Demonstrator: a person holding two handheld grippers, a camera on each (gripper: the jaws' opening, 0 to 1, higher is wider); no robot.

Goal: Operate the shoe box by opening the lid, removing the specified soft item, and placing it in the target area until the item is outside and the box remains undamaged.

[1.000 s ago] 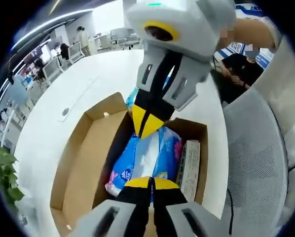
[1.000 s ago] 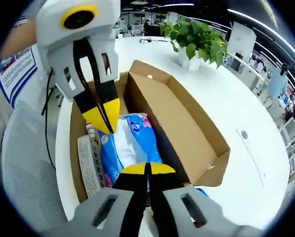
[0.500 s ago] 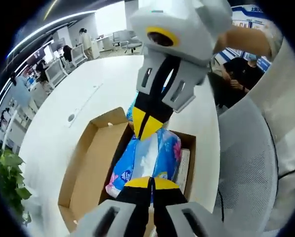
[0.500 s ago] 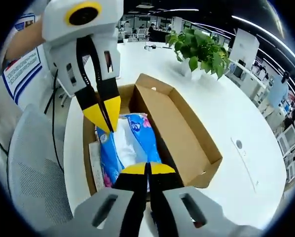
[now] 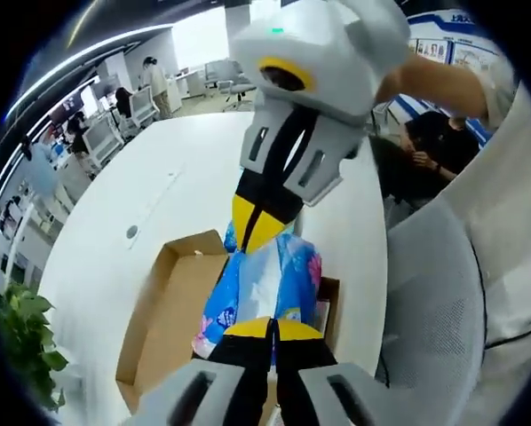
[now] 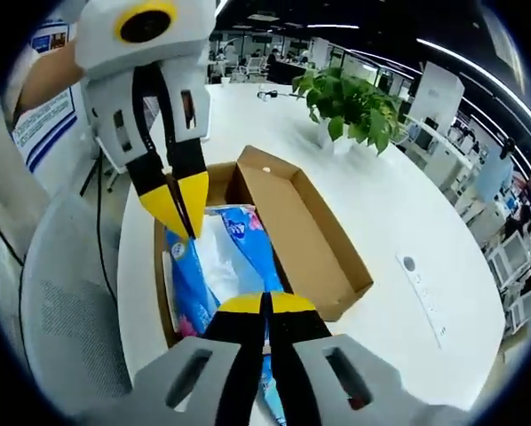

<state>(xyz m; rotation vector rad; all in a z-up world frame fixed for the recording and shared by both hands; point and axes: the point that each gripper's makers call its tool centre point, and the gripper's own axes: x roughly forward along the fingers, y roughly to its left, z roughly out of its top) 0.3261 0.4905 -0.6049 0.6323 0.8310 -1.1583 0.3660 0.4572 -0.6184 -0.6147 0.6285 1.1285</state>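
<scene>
Above the open shoe box (image 6: 292, 231) on the white bench (image 6: 381, 222), blue soft pack (image 5: 264, 284) stretched lengthwise, left tool (image 5: 271, 327) and right tool (image 6: 265, 303) each clamped on an opposite end.

There were two tongs, left (image 6: 184, 226) and right (image 5: 257, 240), one open cardboard shoe box (image 6: 323, 257), one blue soft pack (image 6: 225, 257), one potted plant (image 6: 350, 106), and one white tabletop (image 6: 381, 213).
</scene>
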